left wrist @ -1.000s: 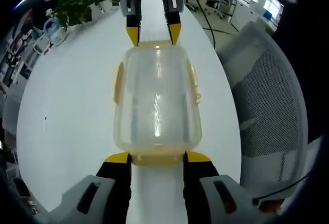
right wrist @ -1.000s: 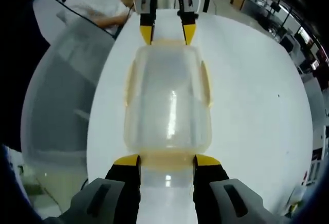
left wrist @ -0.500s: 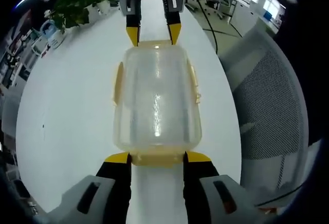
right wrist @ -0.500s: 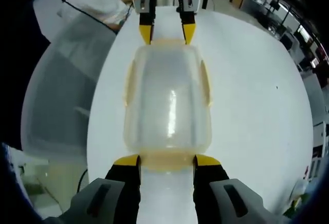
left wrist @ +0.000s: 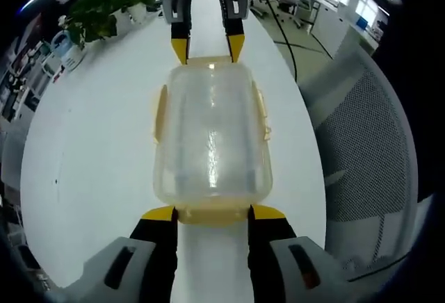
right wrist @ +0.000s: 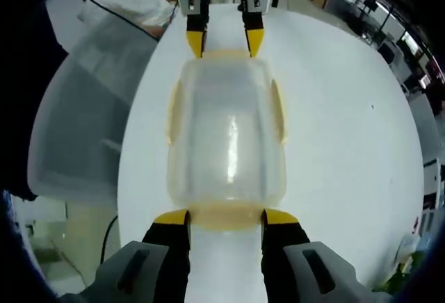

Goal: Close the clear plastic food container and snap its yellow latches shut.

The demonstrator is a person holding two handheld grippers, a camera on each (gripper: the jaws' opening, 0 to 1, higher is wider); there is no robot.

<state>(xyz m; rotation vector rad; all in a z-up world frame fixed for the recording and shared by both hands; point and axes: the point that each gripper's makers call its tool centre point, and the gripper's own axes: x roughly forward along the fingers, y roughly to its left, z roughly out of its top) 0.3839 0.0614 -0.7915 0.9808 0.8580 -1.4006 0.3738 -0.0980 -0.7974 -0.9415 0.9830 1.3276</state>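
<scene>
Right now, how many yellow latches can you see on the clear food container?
4. In the left gripper view, the container has one latch on its left side, one on its right side, one at the near end and one at the far end, partly hidden.

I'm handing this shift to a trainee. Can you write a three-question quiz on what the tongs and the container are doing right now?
1. True or false: the lid sits on the clear container.
2. Where do the left tongs stand? A) at the container's near end latch B) over the potted plant C) off the white table
3. Fill in: the right tongs face the left tongs from the container's ____ end.

Key: 1 true; 2 A; 3 opposite
</scene>
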